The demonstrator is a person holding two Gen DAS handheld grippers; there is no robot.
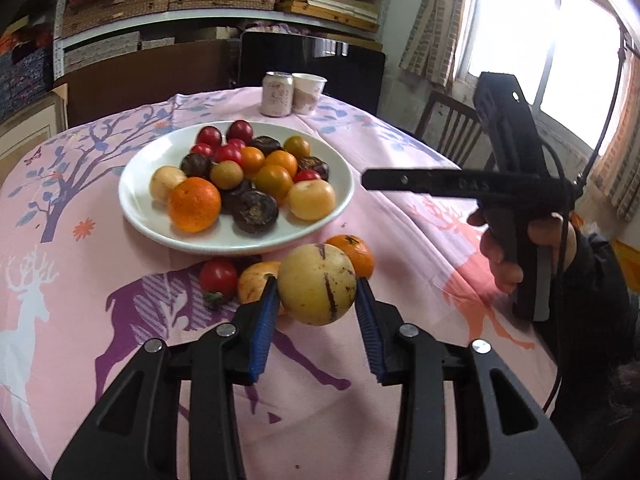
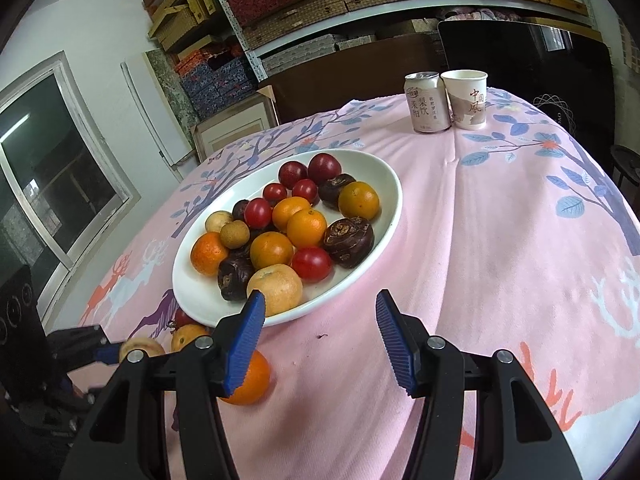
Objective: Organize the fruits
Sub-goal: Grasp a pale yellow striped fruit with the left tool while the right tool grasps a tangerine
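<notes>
My left gripper (image 1: 316,298) is shut on a pale yellow round fruit (image 1: 317,285) with dark streaks, held above the pink cloth just in front of the white plate (image 1: 144,216). The plate holds several oranges, red tomatoes and dark chestnuts. On the cloth behind the held fruit lie a red tomato (image 1: 218,277), a yellow fruit (image 1: 256,282) and an orange (image 1: 354,254). My right gripper (image 2: 320,316) is open and empty, near the plate's (image 2: 192,296) front edge; an orange (image 2: 250,378) lies under its left finger. The left gripper (image 2: 108,354) with its fruit (image 2: 140,348) shows at lower left.
A drink can (image 1: 277,94) and a paper cup (image 1: 307,92) stand at the table's far edge; they also show in the right wrist view as the can (image 2: 426,102) and cup (image 2: 466,98). A wooden chair (image 1: 452,128) stands at right. Shelves stand behind.
</notes>
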